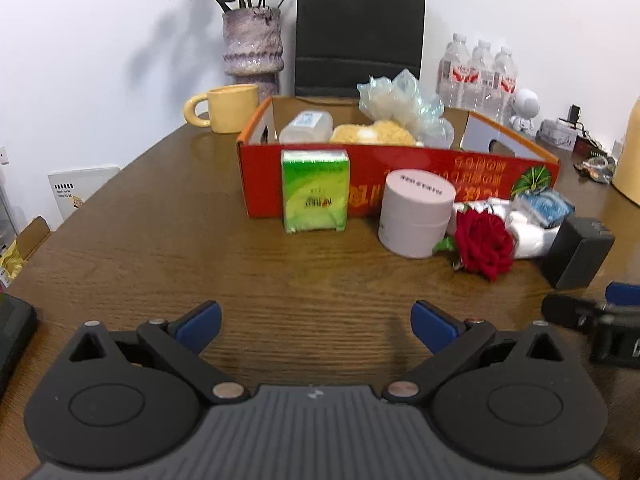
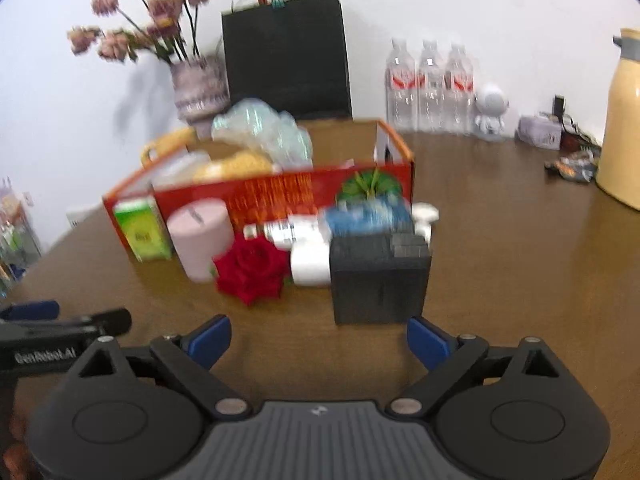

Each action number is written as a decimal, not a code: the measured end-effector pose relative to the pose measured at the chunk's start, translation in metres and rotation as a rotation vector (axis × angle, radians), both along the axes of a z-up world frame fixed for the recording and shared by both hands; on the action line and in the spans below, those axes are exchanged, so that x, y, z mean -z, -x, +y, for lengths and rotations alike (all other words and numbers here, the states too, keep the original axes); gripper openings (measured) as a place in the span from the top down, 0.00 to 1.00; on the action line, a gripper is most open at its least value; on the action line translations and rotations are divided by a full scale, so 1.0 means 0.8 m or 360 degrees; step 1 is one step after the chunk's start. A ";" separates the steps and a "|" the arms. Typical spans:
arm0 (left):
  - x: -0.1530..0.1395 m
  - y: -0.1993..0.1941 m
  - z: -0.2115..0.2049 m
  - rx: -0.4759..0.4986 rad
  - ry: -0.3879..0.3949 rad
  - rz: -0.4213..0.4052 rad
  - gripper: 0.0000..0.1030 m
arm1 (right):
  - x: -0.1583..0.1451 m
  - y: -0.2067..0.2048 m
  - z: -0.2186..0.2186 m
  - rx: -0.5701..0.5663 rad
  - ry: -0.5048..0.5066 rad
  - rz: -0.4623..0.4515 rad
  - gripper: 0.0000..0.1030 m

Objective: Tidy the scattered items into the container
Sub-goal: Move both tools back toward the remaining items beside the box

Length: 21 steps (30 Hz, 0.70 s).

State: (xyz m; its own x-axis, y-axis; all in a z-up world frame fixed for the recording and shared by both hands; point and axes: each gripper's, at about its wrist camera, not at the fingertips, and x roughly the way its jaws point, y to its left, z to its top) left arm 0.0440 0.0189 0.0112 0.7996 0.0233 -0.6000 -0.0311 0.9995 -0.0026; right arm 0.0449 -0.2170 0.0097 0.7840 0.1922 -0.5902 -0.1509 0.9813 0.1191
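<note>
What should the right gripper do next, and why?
Probably ease forward onto the black box: the right gripper is open and empty, the box sits straight ahead, nearest its fingers, still outside the red carton.

Open red cardboard box (image 1: 400,168) partly filled, green carton (image 1: 315,191) upright against its front, pink cylindrical jar (image 1: 416,212), red fabric rose (image 1: 484,245), black block (image 1: 580,253) alongside.

Red printed box (image 1: 400,184), green carton (image 1: 315,191), pink jar (image 1: 416,214), red rose (image 1: 484,245).
</note>
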 end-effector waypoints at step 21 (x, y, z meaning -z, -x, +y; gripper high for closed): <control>0.017 -0.004 -0.008 0.0008 -0.0035 0.0050 0.00 | 0.021 -0.006 0.017 0.0002 0.0114 0.0033 0.00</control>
State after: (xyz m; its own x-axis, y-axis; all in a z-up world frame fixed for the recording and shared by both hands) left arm 0.0472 0.0122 -0.0022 0.7804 0.0328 -0.6244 -0.0261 0.9995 0.0199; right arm 0.0501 -0.2031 -0.0071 0.7717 0.1478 -0.6186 -0.1480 0.9877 0.0513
